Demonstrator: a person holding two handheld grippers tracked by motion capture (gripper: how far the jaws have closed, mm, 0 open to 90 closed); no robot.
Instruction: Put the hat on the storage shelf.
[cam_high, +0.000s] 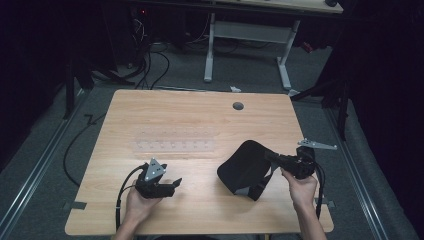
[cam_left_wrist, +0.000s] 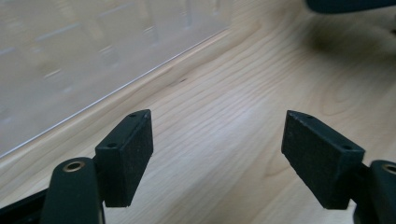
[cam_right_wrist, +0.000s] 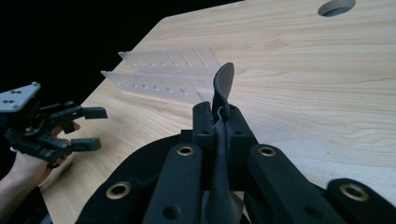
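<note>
The right hand-held gripper (cam_right_wrist: 219, 119) pinches the black pouch's (cam_high: 242, 167) edge; the left hand-held gripper (cam_left_wrist: 217, 156), left of the pouch, stands spread. That thin edge-grip could slip, dropping the pouch.

Two hand-held grippers are in the scene: the left hand-held gripper (cam_high: 175, 184) near the left, the right hand-held gripper (cam_high: 270, 157) at the right. One black pouch (cam_high: 242, 167) lies on the one wooden worktop (cam_high: 200, 115). One clear plastic rack (cam_high: 172, 142) sits at the middle. One round hole (cam_high: 238, 106) marks the far side. Two hands hold the grippers.
</note>
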